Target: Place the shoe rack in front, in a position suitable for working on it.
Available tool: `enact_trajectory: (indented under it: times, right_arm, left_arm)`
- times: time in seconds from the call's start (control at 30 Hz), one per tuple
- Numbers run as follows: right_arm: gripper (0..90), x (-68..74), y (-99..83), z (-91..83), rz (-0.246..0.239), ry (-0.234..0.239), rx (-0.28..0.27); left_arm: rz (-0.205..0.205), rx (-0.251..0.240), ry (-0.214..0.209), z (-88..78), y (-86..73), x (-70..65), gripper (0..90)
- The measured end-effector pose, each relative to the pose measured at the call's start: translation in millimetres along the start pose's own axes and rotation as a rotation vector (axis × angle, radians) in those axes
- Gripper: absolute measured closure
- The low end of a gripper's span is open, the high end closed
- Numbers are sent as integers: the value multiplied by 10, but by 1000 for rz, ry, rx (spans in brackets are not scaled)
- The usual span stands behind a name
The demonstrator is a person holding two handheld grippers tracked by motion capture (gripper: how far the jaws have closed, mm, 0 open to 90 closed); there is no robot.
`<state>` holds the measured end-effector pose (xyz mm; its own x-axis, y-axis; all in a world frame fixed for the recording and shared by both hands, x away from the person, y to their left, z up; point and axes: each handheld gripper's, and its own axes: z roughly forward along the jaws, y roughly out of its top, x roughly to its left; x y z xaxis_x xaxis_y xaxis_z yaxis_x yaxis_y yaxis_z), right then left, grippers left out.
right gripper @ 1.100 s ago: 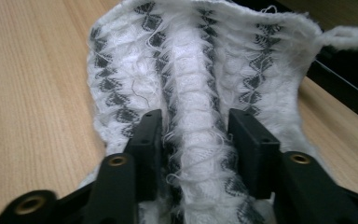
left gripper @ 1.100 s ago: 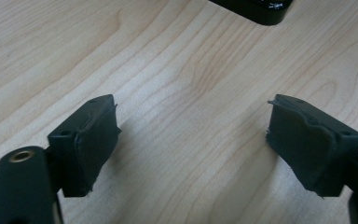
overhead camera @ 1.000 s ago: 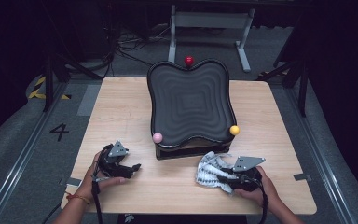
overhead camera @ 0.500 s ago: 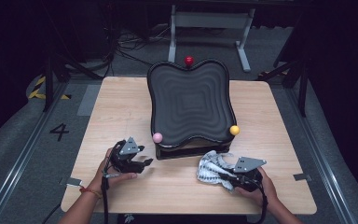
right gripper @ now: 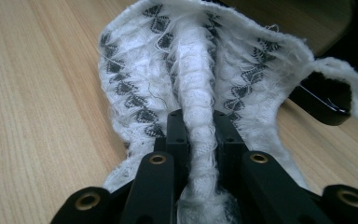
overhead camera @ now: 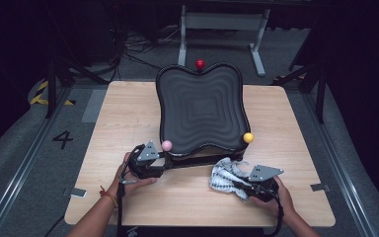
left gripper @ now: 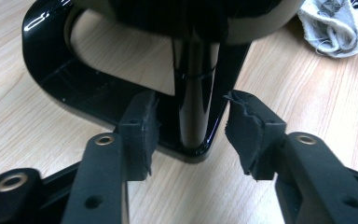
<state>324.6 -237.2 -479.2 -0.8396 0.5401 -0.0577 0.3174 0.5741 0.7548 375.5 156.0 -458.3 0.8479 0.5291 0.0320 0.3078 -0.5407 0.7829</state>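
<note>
A black wavy board (overhead camera: 200, 106) stands tilted on a glossy black base (left gripper: 74, 88). It carries a red ball (overhead camera: 200, 63), a pink ball (overhead camera: 167, 145) and a yellow ball (overhead camera: 248, 137) at its edges. My left gripper (overhead camera: 165, 165) is at the base's front left. Its jaws have just been closing around the upright black post (left gripper: 193, 93), and its pads (left gripper: 142, 126) stand a little off the post on both sides. My right gripper (right gripper: 198, 116) is shut on a bunched white cloth (right gripper: 191, 70) with a grey pattern, which lies on the table in front of the board's right corner (overhead camera: 224, 173).
The wooden table (overhead camera: 128, 113) has bare room left and right of the board. The floor around it is dark, with cables and a metal frame (overhead camera: 217, 19) behind the table. A number 4 is marked on the floor (overhead camera: 62, 139) at the left.
My left gripper has moved right, up to the board's base, and its jaws have narrowed around the post. The right hand has stayed in place on the cloth.
</note>
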Motion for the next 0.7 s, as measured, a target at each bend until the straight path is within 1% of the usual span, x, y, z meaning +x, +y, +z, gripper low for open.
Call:
enact_trajectory:
  times: [0.03,0.07,0.1,0.17,0.2,0.23,0.27,0.37,0.4,0.43,0.47,0.57,0.6,0.63,0.67,0.7]
  right_arm:
    - [804,-5,1,-4,-1,-5,-3]
    - [804,-5,1,-4,-1,-5,-3]
    - [807,-10,5,-5,-4,-9,-6]
    - [812,-17,22,-24,-1,-15,-18]
    - [812,-17,22,-24,-1,-15,-18]
    - [812,-18,27,-32,-2,-18,-28]
    - [813,-23,31,-44,-4,-20,-35]
    - [813,-38,46,-76,0,-33,-56]
    - [814,-43,52,-84,2,-35,-62]
    - [814,-45,62,-91,3,-36,-68]
    - [814,-46,69,-95,0,-38,-69]
    - [814,-28,114,-109,-13,-35,-83]
    - [814,-14,157,-107,-23,-33,-93]
    - [814,-14,157,-107,-23,-33,-93]
    - [814,-5,183,-97,-30,-31,-95]
    - [814,24,244,-55,-39,-21,-97]
  left_arm:
    - [-5,-3,-5,12,5,-8,561]
    - [7,0,-7,21,17,-5,561]
    - [5,-10,-14,30,26,-13,597]
    - [2,-34,-14,38,48,-27,690]
    - [2,-34,-14,38,48,-27,729]
    - [0,-42,-25,37,48,-31,729]
    - [11,-42,-27,39,50,-41,736]
    - [15,-42,-34,50,58,-81,737]
    - [25,-42,-31,54,65,-92,736]
    - [25,-38,-35,54,69,-103,736]
    - [35,-37,-37,55,70,-113,735]
    - [38,-35,-39,61,79,-146,735]
    - [40,-32,-41,65,84,-157,735]
    - [47,-30,-42,67,90,-165,735]
    - [43,-31,-49,73,92,-179,735]
    - [50,-33,-49,79,97,-192,735]
